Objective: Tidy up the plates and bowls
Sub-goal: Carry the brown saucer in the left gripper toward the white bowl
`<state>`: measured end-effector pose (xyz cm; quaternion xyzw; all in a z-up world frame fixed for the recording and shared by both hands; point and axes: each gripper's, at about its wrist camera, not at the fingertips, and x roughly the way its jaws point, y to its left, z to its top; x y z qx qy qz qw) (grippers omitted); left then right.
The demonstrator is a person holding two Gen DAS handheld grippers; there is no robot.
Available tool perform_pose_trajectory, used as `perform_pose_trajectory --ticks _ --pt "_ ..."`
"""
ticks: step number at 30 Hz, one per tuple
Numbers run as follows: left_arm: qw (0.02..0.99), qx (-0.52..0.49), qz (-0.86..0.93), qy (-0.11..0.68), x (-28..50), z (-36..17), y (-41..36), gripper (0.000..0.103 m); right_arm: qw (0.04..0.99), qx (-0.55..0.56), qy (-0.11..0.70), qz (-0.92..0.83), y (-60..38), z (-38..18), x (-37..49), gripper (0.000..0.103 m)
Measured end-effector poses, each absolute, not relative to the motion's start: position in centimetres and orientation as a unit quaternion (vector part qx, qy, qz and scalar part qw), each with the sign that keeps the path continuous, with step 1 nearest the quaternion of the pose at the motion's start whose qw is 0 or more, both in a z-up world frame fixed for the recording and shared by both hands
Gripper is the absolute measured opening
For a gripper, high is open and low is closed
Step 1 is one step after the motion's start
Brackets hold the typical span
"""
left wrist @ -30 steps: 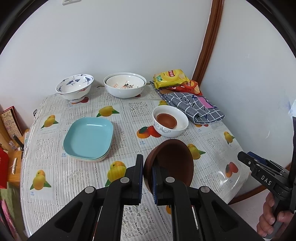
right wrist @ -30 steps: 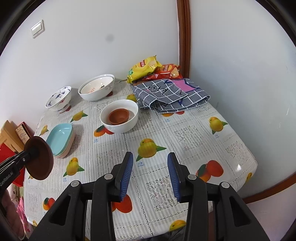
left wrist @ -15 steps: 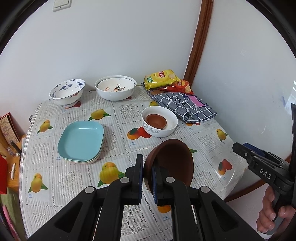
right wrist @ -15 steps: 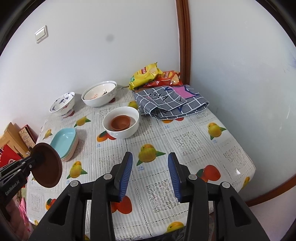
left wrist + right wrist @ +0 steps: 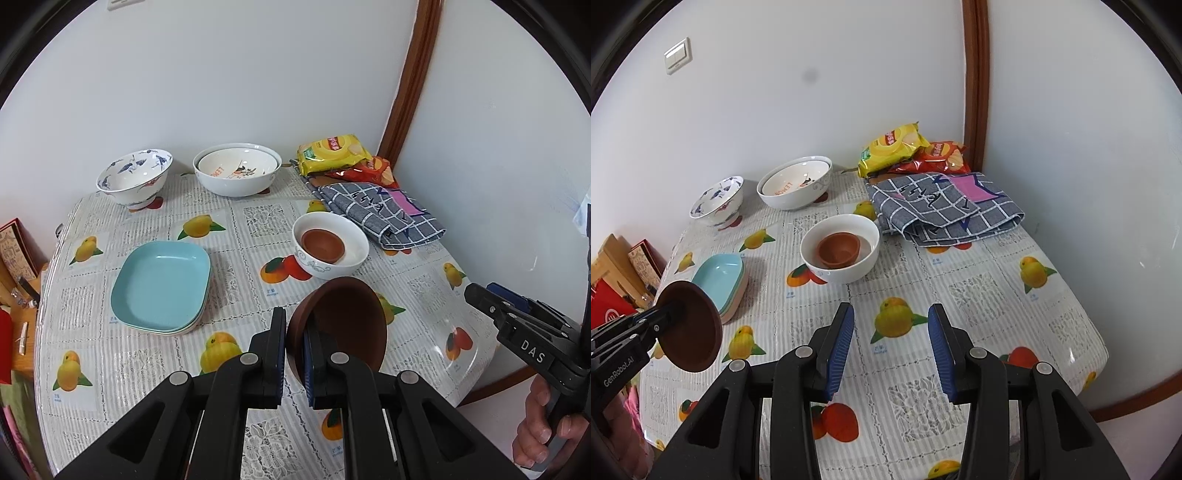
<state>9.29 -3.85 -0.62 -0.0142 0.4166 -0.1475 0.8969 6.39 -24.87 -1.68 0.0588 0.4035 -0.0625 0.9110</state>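
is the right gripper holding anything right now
No, the right gripper is open with only tablecloth visible between its blue pads, while the left gripper is the one clamped on the brown bowl.

Left gripper [image 5: 294, 338] at lower centre of its own view, jaws clamped on the rim of a tilted brown bowl [image 5: 347, 325]. Right gripper [image 5: 891, 345] at lower centre, blue pads [image 5: 841, 345] spread wide, nothing between them. Right hand [image 5: 543, 430] at lower right, wrapped round the handle.
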Motion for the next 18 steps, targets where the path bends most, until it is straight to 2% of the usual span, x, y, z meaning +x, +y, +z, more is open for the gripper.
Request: perform_pose_trajectory --ticks 18 --pt "0.889 -0.026 -0.156 0.431 15.3 -2.1 -6.1 0.008 0.907 0.066 0.414 -0.039 -26.4 -3.3 11.1 0.042"
